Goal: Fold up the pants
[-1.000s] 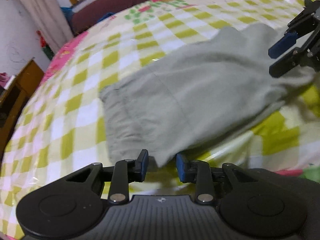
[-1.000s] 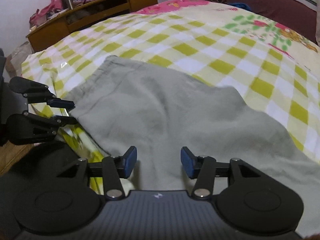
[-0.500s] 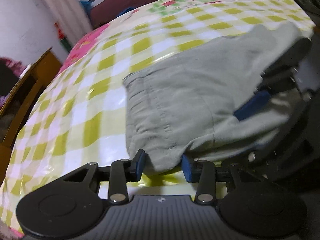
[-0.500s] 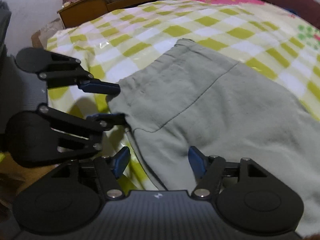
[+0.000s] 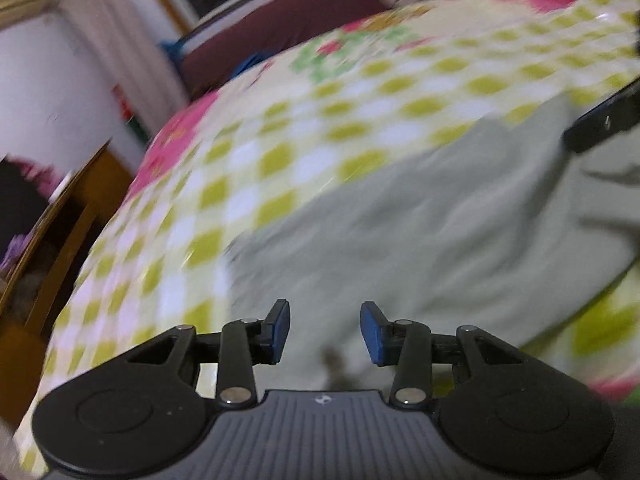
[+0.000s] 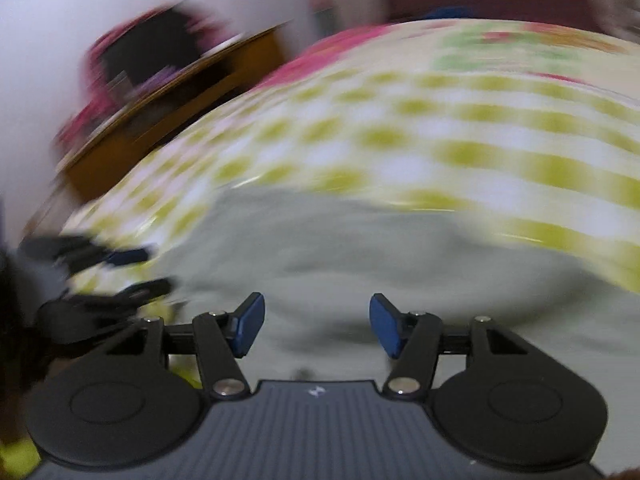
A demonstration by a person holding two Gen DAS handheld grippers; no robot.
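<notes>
The grey pants (image 5: pixel 420 232) lie spread on the checked bed cover (image 5: pixel 320 120), and both views are blurred by motion. My left gripper (image 5: pixel 325 332) hovers open over the pants' near edge, its blue pads clear of the cloth. My right gripper (image 6: pixel 318 328) is over the pants (image 6: pixel 360 248) too; its jaws are closing but stand wide, with cloth seen beneath the gap and nothing pinched. In the right wrist view the left gripper (image 6: pixel 140 272) shows at the pants' left edge. The right tool's dark body (image 5: pixel 600 120) enters the left wrist view at the right.
A yellow, white and pink checked cover (image 6: pixel 440 128) spans the bed. A wooden desk (image 5: pixel 80 200) with clutter stands beyond the bed's left side. A dark red headboard (image 5: pixel 280 28) and a white wall close off the far end.
Half a second ago the left pads had the pants' edge between them; now they stand wider and clear of it. The right gripper has swung away from the left one, blurring both views.
</notes>
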